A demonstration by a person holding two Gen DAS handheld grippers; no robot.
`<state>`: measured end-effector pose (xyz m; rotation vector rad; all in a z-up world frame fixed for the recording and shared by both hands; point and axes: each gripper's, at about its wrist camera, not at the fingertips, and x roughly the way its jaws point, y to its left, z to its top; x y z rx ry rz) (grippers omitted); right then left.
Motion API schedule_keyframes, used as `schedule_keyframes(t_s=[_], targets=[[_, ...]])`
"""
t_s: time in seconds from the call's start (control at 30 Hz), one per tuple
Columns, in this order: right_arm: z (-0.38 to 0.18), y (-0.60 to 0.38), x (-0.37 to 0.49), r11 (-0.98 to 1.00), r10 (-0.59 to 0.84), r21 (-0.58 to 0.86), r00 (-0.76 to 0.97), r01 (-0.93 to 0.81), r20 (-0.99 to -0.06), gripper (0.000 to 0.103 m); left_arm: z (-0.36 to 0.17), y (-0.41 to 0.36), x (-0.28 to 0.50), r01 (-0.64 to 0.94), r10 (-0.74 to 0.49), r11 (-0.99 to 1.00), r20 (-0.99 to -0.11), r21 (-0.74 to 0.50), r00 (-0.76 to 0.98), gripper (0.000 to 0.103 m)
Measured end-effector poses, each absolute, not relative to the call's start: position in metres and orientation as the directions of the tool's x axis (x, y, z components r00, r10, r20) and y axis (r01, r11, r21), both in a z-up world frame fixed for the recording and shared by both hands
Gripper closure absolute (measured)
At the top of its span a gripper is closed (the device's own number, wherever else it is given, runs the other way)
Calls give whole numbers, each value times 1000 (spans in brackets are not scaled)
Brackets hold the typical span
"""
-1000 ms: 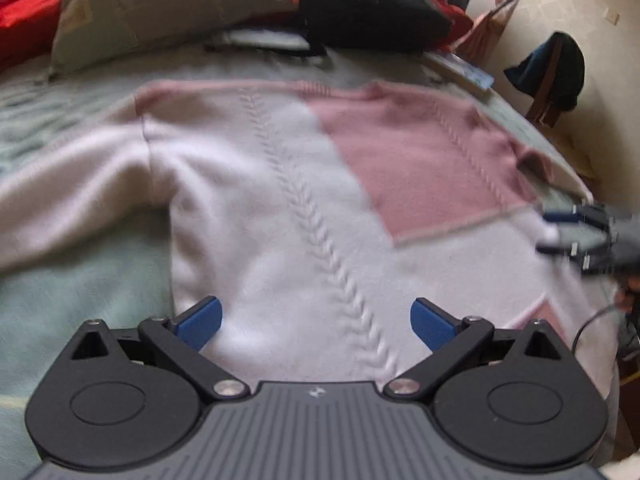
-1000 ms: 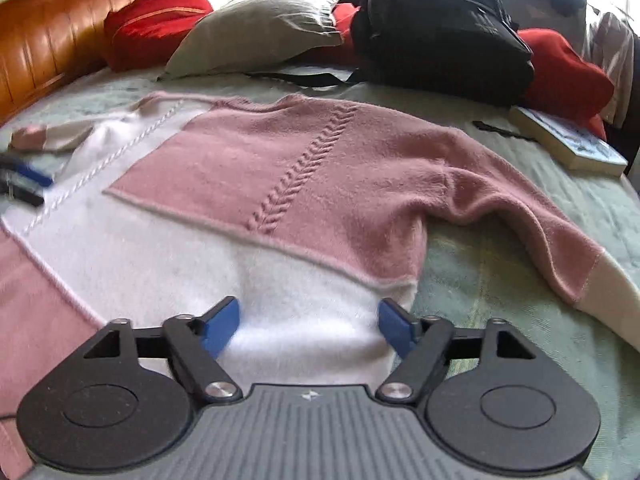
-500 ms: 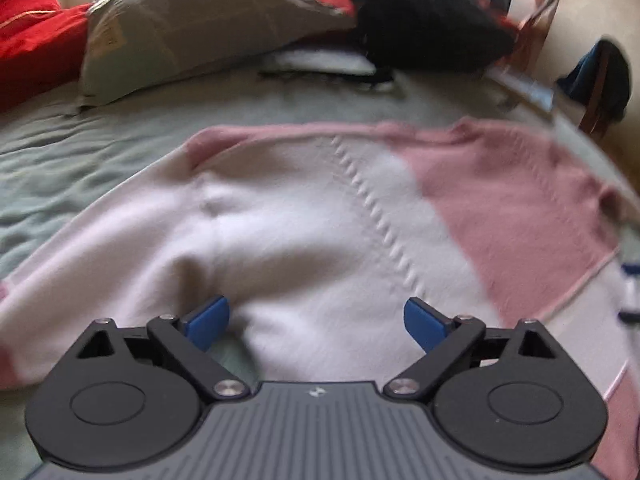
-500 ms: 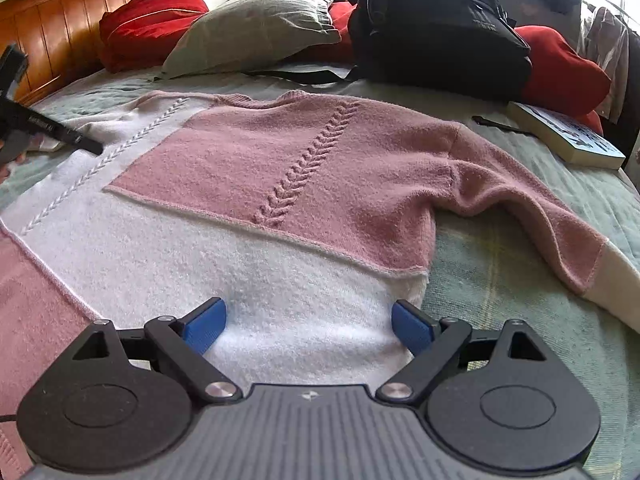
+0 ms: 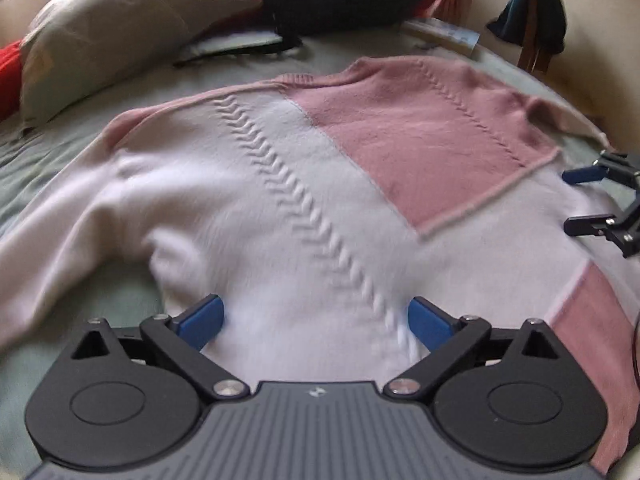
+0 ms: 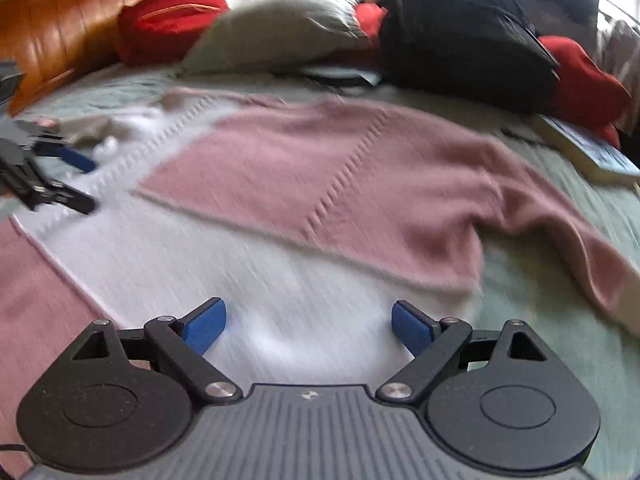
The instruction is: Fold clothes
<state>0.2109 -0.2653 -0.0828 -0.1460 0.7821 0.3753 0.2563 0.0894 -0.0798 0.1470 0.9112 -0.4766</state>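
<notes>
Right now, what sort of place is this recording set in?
Most likely a bedroom: a pink and white knitted sweater lies on a bed's pale green quilted cover, with a grey-beige pillow before an orange-brown padded headboard.

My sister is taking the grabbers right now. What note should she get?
Left gripper: open, holding nothing, over the white part near the hem.
Right gripper: jaws opening, nothing pinched, above the white lower panel.
The pink and white knitted sweater lies spread flat on the pale green bedspread, both sleeves out to the sides.
Done: sweater laid out, no fold made yet.
Left: fold the sleeves in, then fold the body.
</notes>
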Motion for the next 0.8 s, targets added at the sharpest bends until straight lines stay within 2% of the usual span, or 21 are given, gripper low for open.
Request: schedule_keyframes(t_s=[0.07,0.17,0.3,0.43,0.53,0.67,0.8], targets=[[-84,-280,190,929,273,18,653,-369,-707,5,-80,101,233,450,-339,889,-776,-81,531,3],[-82,-291,156,924,253,-28,665,-381,-703,5,-76,106,203,435,-291,899,-807,-47,513,3],[-70,-280,128,909,238,-90,684,-407,-690,5,-54,100,163,472,-297,882,-772,5,562,3],[-67,-262,122,894,299,-55,682,-445,-667,5,-47,77,138,542,-302,835,-748,91,591,3],[-71,-255,115,894,297,-51,675,-445,-675,5,-64,74,121,532,-183,825,-799,192,573,3],[-79,-253,102,897,291,-45,665,-440,-688,4,-72,105,92,431,-177,899,-833,80,525,3],[-85,-262,94,908,294,-11,655,-419,-696,1,-64,109,62,420,-166,904,-833,85,527,3]])
